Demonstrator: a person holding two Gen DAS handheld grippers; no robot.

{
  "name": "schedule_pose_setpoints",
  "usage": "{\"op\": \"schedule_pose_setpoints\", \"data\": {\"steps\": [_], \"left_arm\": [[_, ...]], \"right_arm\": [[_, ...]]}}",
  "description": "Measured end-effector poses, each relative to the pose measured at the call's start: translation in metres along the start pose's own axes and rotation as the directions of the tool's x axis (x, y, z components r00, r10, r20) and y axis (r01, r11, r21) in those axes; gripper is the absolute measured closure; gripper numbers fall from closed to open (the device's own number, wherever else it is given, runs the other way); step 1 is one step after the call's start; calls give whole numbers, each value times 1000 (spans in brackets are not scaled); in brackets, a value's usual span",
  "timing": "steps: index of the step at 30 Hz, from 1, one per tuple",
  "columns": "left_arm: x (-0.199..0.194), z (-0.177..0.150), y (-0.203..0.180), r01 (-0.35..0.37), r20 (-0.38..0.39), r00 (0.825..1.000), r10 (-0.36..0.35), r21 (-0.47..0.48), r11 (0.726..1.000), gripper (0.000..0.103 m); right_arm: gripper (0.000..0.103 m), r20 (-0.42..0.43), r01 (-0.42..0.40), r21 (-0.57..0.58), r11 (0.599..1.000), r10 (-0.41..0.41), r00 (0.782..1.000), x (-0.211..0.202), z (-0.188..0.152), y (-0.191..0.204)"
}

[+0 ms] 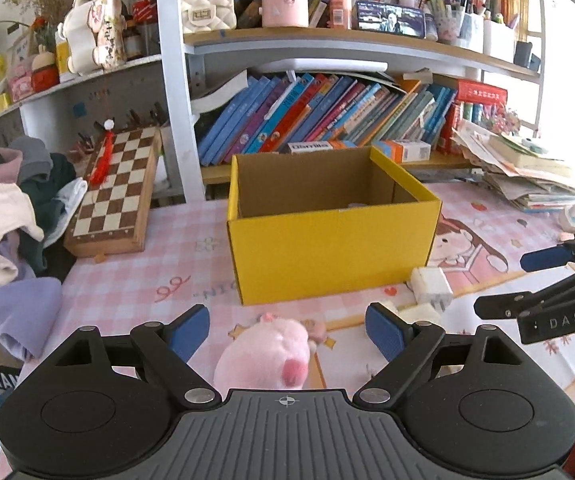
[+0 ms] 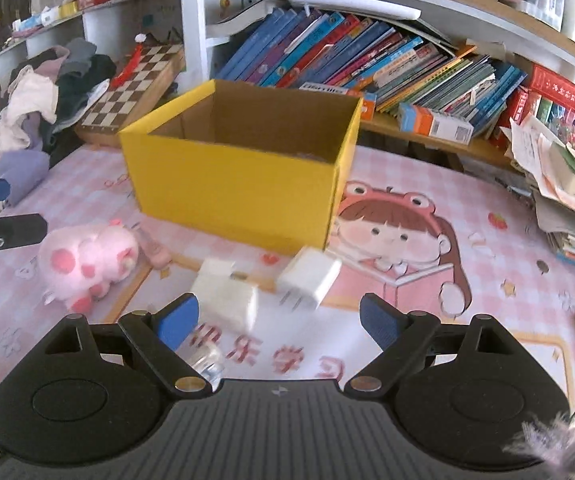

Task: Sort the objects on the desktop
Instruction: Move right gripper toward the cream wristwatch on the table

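Observation:
An open yellow cardboard box (image 1: 327,248) (image 2: 231,184) stands on the pink desk mat. A pink plush toy (image 1: 265,354) (image 2: 87,262) lies in front of it, between the wide-open fingers of my left gripper (image 1: 287,334), untouched by the pads. Two white plug chargers (image 2: 309,276) (image 2: 225,296) lie by the box's near right corner; one shows as a white charger (image 1: 431,286) in the left wrist view. My right gripper (image 2: 277,322) hovers open just before them, holding nothing. It also shows at the right edge of the left wrist view as the right gripper (image 1: 507,284).
A folded chessboard (image 1: 115,192) and a heap of clothes (image 1: 11,208) lie left of the box. Shelves of books (image 1: 319,116) rise behind it. A messy stack of papers (image 2: 567,184) sits at the right. A small clear object (image 2: 207,360) lies under my right gripper's left finger.

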State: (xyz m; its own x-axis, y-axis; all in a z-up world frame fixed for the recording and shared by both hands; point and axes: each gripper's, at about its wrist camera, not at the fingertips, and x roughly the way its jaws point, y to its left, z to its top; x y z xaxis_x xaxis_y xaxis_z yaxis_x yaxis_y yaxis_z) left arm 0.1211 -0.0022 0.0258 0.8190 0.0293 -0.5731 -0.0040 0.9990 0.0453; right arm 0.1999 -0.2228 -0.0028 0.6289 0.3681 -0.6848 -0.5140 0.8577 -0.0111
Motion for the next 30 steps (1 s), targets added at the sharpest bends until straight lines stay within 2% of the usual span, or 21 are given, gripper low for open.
{"op": "schedule_pose_setpoints", "data": {"steps": [9,17,30], "left_arm": [[-15,-17,6,65,-19,998,-64,51,997,15],[-21,-33,11,106,-65,993,-101,77,991,15],[-24,-64,14,163,-159,976,-148,80,983,15]], "right_arm": [[14,-19,39,19,999,-38,999,-14,-19,34],[12,-52,59,24,998,-58,997,-22,-36,57],[10,-137,45,20,999,-42,990,-20,-60,84]]}}
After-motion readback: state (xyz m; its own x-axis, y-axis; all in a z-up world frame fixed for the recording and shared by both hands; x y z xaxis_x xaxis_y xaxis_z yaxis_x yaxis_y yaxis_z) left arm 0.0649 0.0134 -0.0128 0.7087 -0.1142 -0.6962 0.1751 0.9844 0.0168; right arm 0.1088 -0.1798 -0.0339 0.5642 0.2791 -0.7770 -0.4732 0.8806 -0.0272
